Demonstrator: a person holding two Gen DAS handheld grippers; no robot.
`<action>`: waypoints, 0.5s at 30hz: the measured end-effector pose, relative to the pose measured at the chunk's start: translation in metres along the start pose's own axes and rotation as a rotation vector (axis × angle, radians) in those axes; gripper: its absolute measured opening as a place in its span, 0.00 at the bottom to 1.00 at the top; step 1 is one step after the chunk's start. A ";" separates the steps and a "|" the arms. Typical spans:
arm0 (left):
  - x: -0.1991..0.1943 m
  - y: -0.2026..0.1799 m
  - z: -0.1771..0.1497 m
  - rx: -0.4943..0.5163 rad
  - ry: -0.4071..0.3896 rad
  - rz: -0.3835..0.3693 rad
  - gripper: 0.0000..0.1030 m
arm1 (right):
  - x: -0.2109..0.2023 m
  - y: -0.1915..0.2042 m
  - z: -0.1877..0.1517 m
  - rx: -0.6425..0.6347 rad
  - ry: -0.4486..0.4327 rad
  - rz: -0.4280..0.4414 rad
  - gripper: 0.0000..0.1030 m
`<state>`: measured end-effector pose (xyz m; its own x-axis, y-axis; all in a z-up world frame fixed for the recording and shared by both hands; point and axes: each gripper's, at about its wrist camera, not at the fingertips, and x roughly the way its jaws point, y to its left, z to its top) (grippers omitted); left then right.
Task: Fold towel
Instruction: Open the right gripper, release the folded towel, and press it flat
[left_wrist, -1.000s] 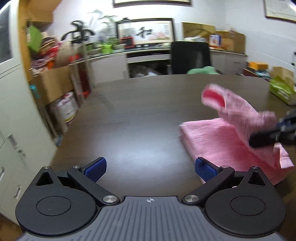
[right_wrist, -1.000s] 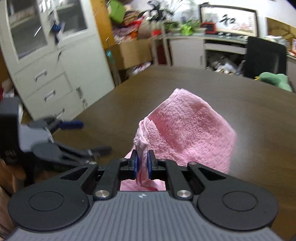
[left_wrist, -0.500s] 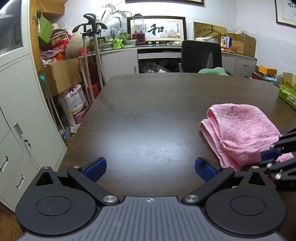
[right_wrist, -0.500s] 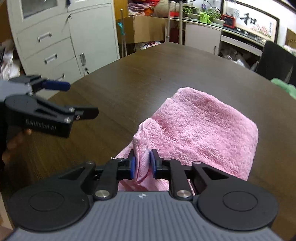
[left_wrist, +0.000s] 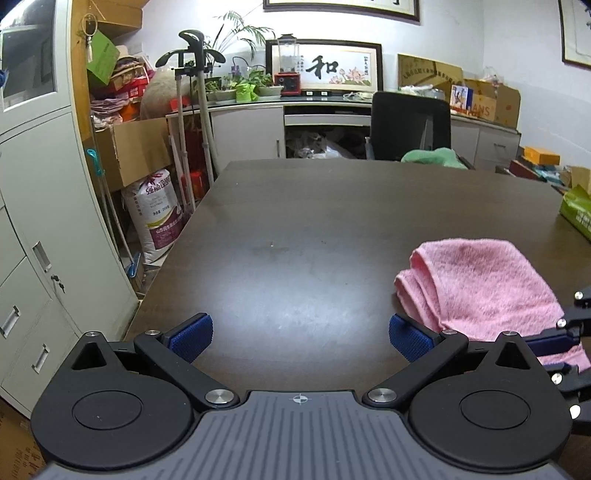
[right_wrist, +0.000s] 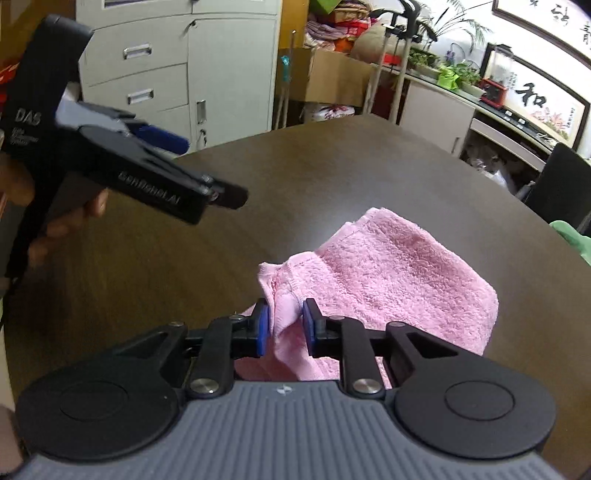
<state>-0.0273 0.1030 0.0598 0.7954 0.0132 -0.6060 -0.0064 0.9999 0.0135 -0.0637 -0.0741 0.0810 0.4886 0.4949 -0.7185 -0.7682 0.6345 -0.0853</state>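
A pink towel (left_wrist: 480, 288) lies folded on the dark wooden table (left_wrist: 295, 221), at the right of the left wrist view. In the right wrist view the towel (right_wrist: 388, 280) lies flat just ahead of my right gripper (right_wrist: 284, 325). Its jaws stand slightly apart, with the towel's near corner loose between the blue pads (right_wrist: 263, 326). That right gripper (left_wrist: 554, 352) also shows at the right edge of the left wrist view, at the towel's near edge. My left gripper (left_wrist: 299, 336) is wide open over bare table left of the towel, nothing in it. It hovers at upper left, my left gripper (right_wrist: 199, 166), held by a hand (right_wrist: 55, 221).
A green packet (left_wrist: 578, 216) sits at the table's right edge. Beyond the far edge stand a black chair (left_wrist: 410, 125) and a green cloth (left_wrist: 432, 157). Grey cabinets (left_wrist: 37, 221), boxes and a sack crowd the floor to the left.
The lifted towel flap has come down flat onto the folded towel. My right gripper's jaws have parted from their tight grip on the corner. My left gripper stayed open.
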 end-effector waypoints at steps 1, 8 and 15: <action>0.001 -0.001 0.000 -0.003 0.003 -0.003 1.00 | 0.000 0.002 -0.001 -0.017 0.012 0.006 0.21; 0.006 -0.009 -0.001 0.006 0.023 -0.023 1.00 | 0.004 0.013 -0.010 -0.084 0.025 0.040 0.42; 0.008 -0.014 0.011 0.009 0.009 -0.009 1.00 | -0.057 -0.027 -0.016 0.105 -0.155 0.052 0.68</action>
<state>-0.0139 0.0886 0.0638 0.7901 0.0043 -0.6130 0.0065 0.9999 0.0153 -0.0768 -0.1289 0.1131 0.5137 0.6085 -0.6048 -0.7504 0.6605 0.0271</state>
